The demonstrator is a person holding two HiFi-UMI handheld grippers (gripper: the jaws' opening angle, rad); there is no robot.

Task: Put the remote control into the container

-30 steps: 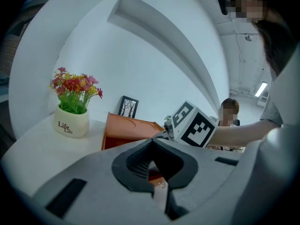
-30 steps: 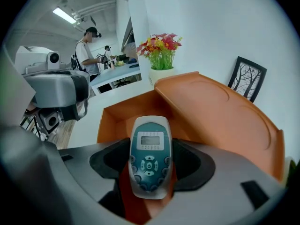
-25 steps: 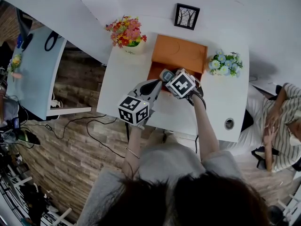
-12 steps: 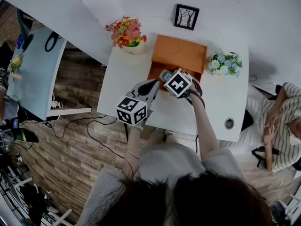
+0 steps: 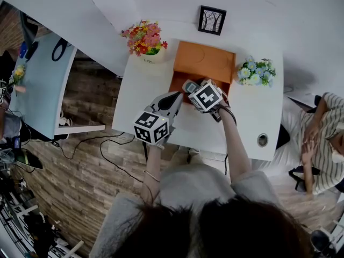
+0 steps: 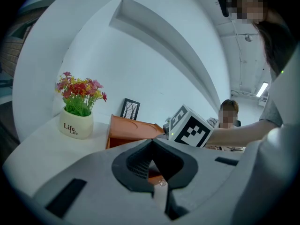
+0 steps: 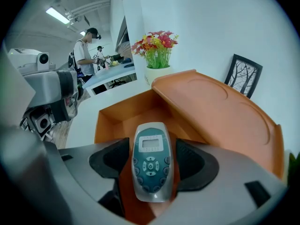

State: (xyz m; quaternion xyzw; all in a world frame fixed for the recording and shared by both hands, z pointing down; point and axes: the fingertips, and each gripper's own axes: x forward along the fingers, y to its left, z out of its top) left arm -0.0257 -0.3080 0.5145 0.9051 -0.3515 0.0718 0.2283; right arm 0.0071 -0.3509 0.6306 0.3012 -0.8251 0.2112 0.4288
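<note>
Right tongs (image 7: 151, 172) are clamped on the remote control (image 7: 150, 149), one jaw on each long side, screen end pointing far. In the head view the remote control (image 5: 189, 85) sits over the near edge of the open orange container (image 5: 180, 78), and the right gripper view shows orange container (image 7: 117, 114) floor directly beneath it. Can't tell if it touches the bottom. The container lid (image 5: 205, 61) is flipped open toward the far side and stands tilted behind the cavity. Left tongs (image 6: 157, 172) are together with nothing between them. In the head view the left tongs (image 5: 173, 97) hover over the white tabletop (image 5: 141, 93) just near-left of the container, tips pointing at it, close beside the right gripper's marker cube (image 5: 206, 96). A white pot of red and yellow flowers (image 5: 144, 37) stands far-left of the container, a bunch of blue and white flowers (image 5: 256, 71) to its right, and a small black picture frame (image 5: 212, 19) at the far edge of the tabletop behind the lid. A person in a striped shirt (image 5: 322, 144) sits off the right side of the tabletop.
</note>
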